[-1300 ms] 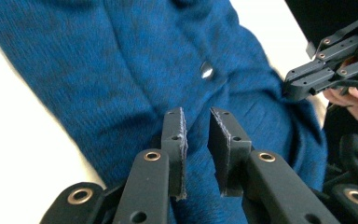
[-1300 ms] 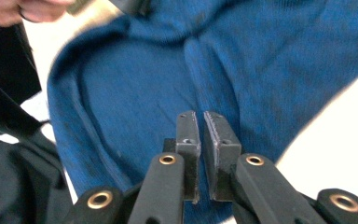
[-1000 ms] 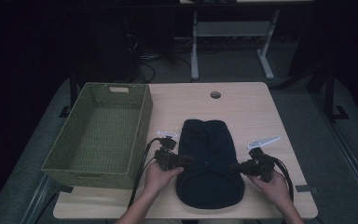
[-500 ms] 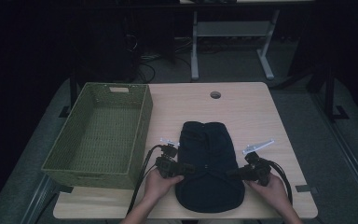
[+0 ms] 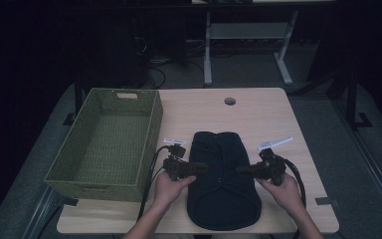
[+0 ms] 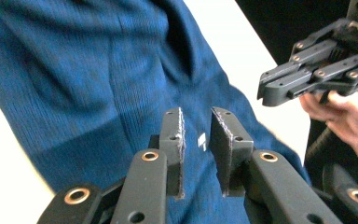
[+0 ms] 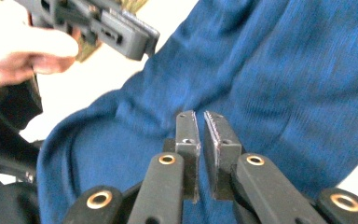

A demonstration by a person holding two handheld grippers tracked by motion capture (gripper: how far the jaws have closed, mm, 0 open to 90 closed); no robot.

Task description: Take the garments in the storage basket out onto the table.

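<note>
Table: pale wood table (image 5: 258, 117) with a round hole near its far edge, 2 white labels on it; dark room, grey floor, white desk legs behind.
Basket: green woven basket (image 5: 151, 127) at left.
Sweater: blue sweater (image 5: 221, 189) folded at the near middle.
Left tool (image 5: 203, 168): narrow gap, nothing held.
Right tool (image 5: 241, 171): nearly together, just opening, nothing held.
Change: both tools have lifted off the sweater's sides.

No readable text, label, brand, number or sign can be made out.
</note>
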